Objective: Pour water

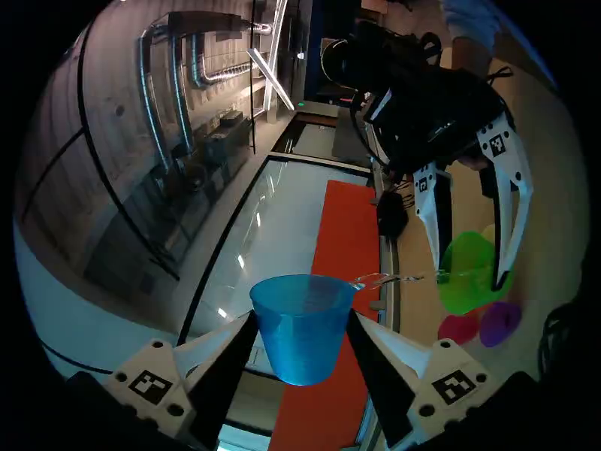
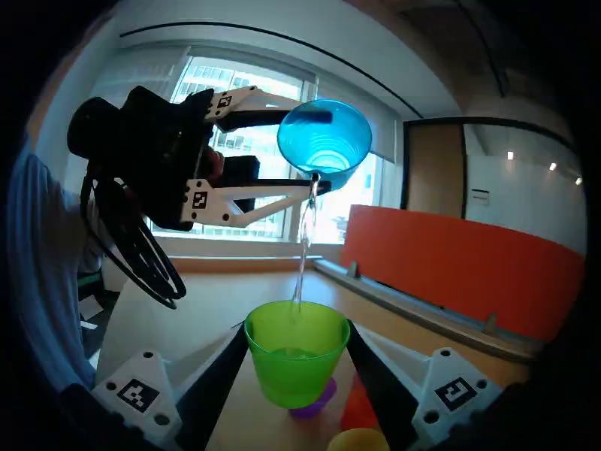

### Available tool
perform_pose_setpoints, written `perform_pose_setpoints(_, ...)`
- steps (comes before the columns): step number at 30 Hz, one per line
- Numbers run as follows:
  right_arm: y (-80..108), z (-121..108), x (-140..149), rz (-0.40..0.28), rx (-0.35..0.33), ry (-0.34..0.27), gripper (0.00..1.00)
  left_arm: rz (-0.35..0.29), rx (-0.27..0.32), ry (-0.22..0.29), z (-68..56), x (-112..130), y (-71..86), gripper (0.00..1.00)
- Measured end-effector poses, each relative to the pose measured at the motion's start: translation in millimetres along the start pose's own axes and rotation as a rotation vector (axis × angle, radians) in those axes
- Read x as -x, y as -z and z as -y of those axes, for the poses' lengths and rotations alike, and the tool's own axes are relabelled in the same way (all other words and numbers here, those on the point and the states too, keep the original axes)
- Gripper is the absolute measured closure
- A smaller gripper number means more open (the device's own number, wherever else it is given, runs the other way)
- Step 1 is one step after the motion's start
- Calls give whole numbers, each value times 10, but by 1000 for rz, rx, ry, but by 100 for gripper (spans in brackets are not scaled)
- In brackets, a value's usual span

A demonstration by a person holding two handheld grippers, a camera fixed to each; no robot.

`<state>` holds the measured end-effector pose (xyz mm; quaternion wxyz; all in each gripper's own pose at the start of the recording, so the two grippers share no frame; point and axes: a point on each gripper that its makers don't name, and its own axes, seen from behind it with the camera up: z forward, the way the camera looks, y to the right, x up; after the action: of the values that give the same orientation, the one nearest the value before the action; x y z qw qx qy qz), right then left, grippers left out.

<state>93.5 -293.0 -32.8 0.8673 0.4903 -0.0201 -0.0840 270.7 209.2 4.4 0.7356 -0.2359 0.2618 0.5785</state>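
Note:
My left gripper is shut on a translucent blue cup, tipped over on its side. A thin stream of water runs from its rim to the green cup, which my right gripper holds upright. In the right gripper view the green cup sits between the right gripper fingers with some water in its bottom. The blue cup hangs tilted above it in the left gripper, and the water stream falls from it into the green cup.
A pink cup and a purple cup stand on the wooden table under the green one. An orange partition runs along the table's edge. A person's sleeve is at the left, with cables hanging from the left gripper.

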Motion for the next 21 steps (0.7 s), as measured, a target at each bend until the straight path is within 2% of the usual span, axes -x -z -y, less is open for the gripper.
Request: perform_pose_setpoints(21, -7, 19, -20, -9, -2, -1, 8, 3, -16, -104, 37, -22, -55, 17)
